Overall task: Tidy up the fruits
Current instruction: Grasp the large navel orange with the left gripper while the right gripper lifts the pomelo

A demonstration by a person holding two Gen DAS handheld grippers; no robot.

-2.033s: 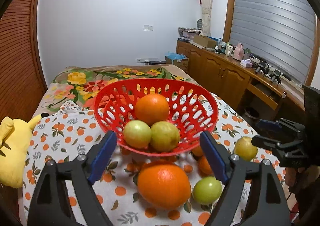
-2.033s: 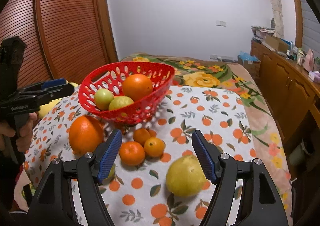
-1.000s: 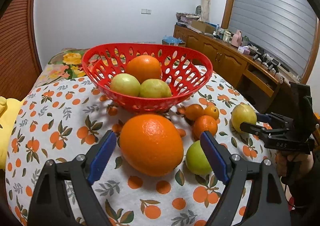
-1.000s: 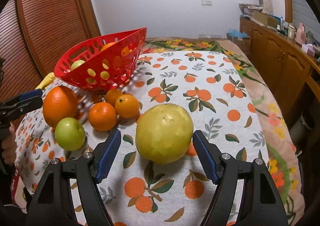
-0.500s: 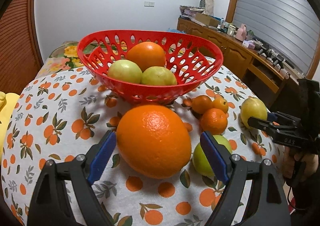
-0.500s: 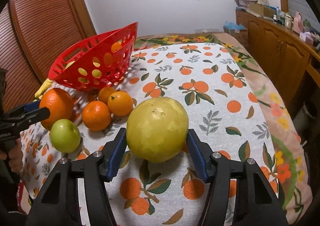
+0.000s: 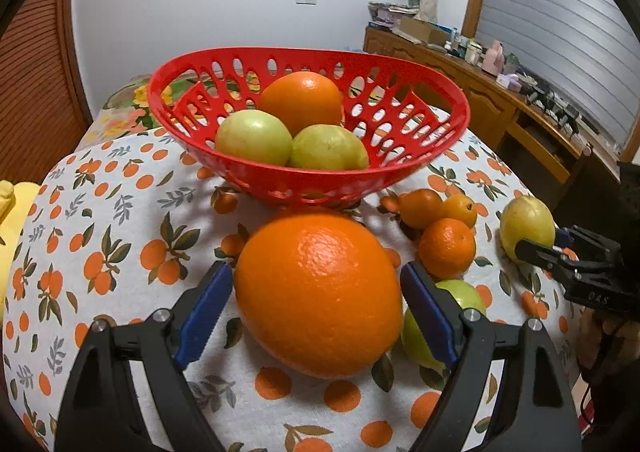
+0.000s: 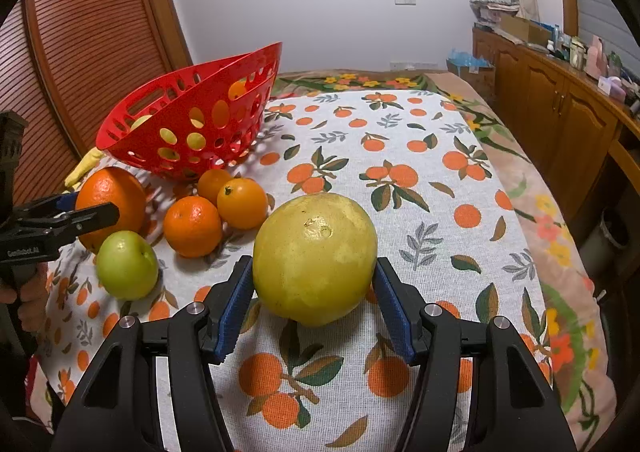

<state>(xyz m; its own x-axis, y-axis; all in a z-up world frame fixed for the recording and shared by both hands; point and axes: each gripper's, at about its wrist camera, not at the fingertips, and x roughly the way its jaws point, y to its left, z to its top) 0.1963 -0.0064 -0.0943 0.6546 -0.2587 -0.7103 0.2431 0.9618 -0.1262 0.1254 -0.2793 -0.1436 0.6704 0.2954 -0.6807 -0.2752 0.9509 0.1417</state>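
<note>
Two claws work here. Our right gripper [image 8: 314, 302] has just squeezed onto the yellow fruit [image 8: 315, 258] near the tablecloth's [image 8: 440, 212] front edge. Our left gripper [image 7: 316, 310] gapes around the big orange [image 7: 318, 304], not touching. Both look round, firm, slippery; we hold their widest middle. Farther back waits the red basket [image 7: 400, 172].
</note>
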